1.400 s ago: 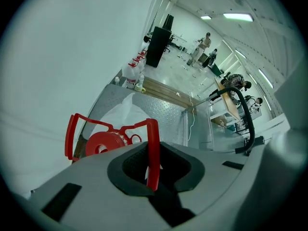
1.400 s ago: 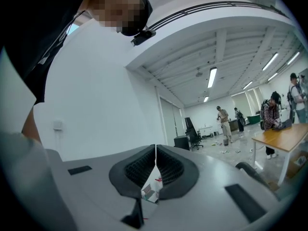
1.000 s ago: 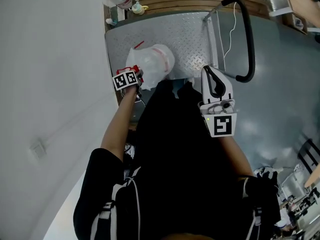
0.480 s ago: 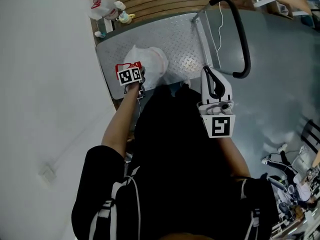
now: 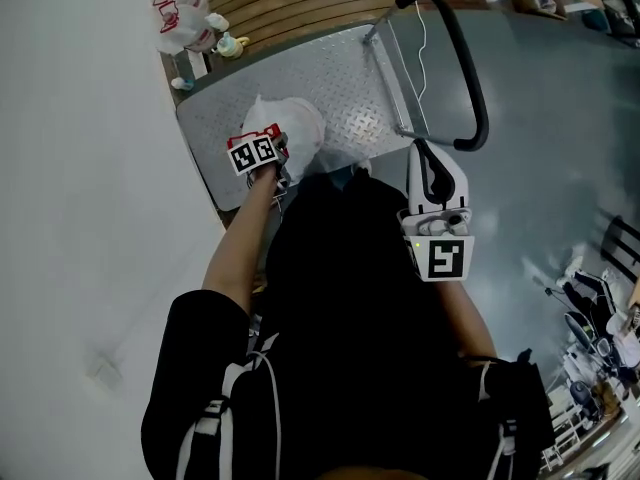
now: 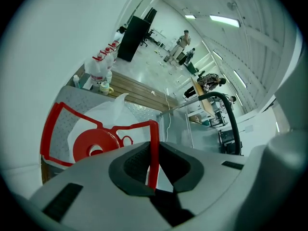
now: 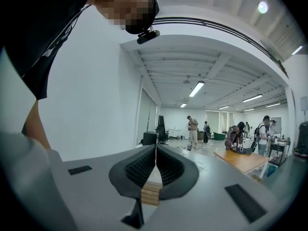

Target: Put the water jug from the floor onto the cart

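The left hand-held gripper (image 6: pixel 153 170) is clenched on the thin red plastic handle (image 6: pixel 153 146) of the translucent white plastic water jug (image 5: pixel 300 128). The jug hangs just ahead of and below its jaws, over the grey diamond-plate cart deck (image 5: pixel 345 73). Its round red cap (image 6: pixel 96 147) faces the gripper, and its long axis runs away from it, down toward the deck. Off to its right, the right hand-held gripper (image 7: pixel 156 165) is clenched on nothing.
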Motion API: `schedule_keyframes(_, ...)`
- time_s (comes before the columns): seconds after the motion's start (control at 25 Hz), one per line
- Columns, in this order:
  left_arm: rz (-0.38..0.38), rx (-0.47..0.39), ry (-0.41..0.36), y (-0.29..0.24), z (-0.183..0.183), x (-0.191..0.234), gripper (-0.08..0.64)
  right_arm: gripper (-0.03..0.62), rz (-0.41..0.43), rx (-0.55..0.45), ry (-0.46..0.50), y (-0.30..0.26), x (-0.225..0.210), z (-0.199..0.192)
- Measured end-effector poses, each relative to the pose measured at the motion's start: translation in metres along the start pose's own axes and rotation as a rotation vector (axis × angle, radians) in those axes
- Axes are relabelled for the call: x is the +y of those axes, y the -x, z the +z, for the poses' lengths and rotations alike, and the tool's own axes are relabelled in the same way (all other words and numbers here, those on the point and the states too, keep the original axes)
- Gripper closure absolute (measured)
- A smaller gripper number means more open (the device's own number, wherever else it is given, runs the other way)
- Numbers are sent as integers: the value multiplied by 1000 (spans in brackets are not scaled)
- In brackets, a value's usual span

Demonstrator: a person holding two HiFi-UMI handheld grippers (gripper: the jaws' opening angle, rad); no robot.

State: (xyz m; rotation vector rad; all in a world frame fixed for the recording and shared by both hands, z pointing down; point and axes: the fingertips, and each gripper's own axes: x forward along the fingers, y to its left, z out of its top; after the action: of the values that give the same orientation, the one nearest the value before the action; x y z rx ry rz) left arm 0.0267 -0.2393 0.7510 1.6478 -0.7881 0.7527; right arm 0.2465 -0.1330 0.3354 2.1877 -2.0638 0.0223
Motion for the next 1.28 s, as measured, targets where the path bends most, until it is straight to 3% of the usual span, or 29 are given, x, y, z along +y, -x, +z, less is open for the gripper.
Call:
schedule_keyframes(0.4,-41,29,-33,-15,-4,-24,499,574,-28,12,-26,12,-23,0)
schedule_keyframes(0.76,-123,-55,-66,-22,-4,-55,499,574,-47,-4,-43,30,-46,-2)
schedule_keyframes(0.96,-156,-100,-55,-19,-2,-72,500,574,-1,3,-72,33,-50,-9)
schedule_keyframes(1.28,-160,-172,-122,2,-10,-100,508,573,92,-8,-76,25,-56,-9)
